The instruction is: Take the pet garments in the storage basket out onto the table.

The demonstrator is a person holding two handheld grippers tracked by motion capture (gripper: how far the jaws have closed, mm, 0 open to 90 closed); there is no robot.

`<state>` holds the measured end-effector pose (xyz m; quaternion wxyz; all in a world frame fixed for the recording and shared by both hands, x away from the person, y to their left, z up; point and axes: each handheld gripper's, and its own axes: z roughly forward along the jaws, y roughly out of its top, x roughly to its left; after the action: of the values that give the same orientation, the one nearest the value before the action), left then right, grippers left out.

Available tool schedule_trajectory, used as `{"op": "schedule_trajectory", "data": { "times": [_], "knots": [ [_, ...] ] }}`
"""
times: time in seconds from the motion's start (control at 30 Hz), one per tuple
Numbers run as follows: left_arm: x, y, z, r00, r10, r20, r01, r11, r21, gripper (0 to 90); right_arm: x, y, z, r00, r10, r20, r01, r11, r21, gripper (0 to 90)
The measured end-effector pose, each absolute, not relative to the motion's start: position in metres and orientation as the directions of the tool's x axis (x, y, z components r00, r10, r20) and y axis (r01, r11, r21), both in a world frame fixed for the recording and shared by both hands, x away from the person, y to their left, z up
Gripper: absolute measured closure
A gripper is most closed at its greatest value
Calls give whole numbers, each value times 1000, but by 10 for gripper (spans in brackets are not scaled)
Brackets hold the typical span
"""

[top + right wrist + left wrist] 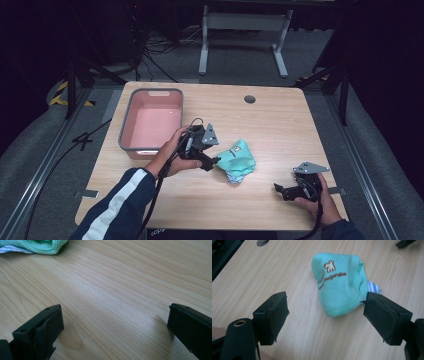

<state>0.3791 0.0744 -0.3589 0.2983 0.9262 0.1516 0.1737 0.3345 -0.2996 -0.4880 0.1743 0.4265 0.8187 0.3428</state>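
Two claws we hold low over the tabletop. Our left claw reaches in from the left, jaws spread wide, just beside the bunched teal sock mid-table. Our right claw, also spread wide, rests near the front right edge, well apart from it.
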Motion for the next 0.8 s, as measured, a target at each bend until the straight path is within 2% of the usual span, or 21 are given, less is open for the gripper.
{"op": "schedule_trajectory", "data": {
  "times": [0.3, 0.47, 0.8],
  "knots": [
    [361, 104, -355, 881, 379, 283, 153, -794, 588, 184, 334, -300, -488, -575, 818, 8, 579, 400, 710, 6],
    [352, 120, -360, 882, 382, 275, 151, -784, 602, 175, 334, -300, -488, -575, 818, 8, 579, 400, 710, 6],
    [336, 152, -378, 884, 378, 275, 165, -804, 572, 171, 334, -300, -488, -575, 818, 7, 579, 401, 710, 6]
  ]
}}
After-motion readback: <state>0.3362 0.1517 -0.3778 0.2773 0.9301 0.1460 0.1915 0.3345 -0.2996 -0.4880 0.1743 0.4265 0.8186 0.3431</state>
